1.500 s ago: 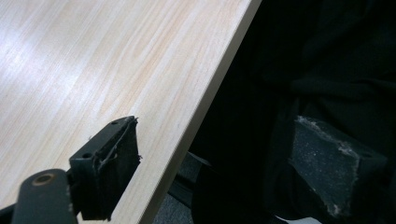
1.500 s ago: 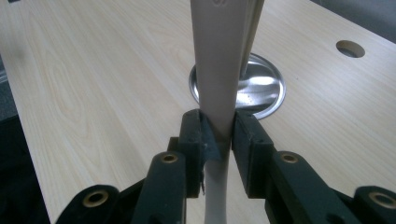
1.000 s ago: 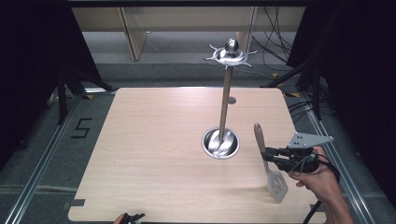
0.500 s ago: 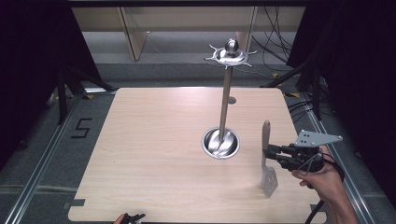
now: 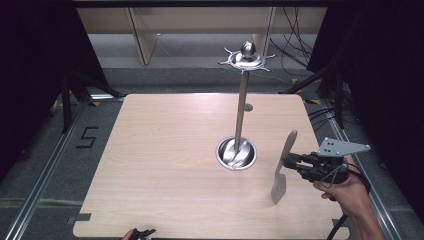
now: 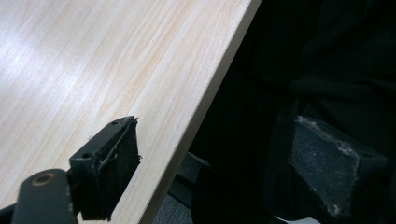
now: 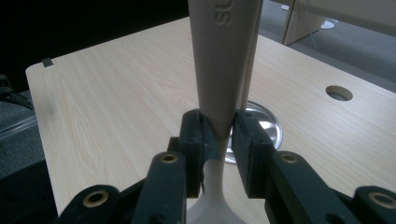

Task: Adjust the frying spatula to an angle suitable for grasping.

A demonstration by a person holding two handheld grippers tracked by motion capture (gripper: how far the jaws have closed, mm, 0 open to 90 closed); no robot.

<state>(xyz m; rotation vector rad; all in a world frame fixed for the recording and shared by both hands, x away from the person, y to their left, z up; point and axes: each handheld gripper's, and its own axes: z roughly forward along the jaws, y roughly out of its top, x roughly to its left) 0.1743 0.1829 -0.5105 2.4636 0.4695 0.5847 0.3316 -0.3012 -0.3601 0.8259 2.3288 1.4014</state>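
A pale grey spatula [image 5: 280, 181] is held nearly upright over the table's right side, handle up and blade down, with the blade tip close to the wood. My right gripper [image 5: 286, 161] is shut on its neck; in the right gripper view the handle [image 7: 224, 56] rises between the two pads [image 7: 219, 133]. To the left of it stands a metal utensil stand [image 5: 241, 107] with a round base [image 5: 236, 153] and a hooked crown [image 5: 246, 59] that carries nothing. My left gripper [image 5: 142, 233] sits at the table's near edge, and its jaws [image 6: 224, 158] are open with nothing between them.
The wooden table [image 5: 165, 160] has a small round hole [image 5: 248, 107] behind the stand's pole. Dark floor, rails and cables surround the table. In the left gripper view the table's near edge [image 6: 201, 116] runs diagonally beside dark cloth.
The right hand has shifted slightly right with the spatula. The spatula has turned: its handle top leans more to the right and its blade has swung left. The left gripper is still.
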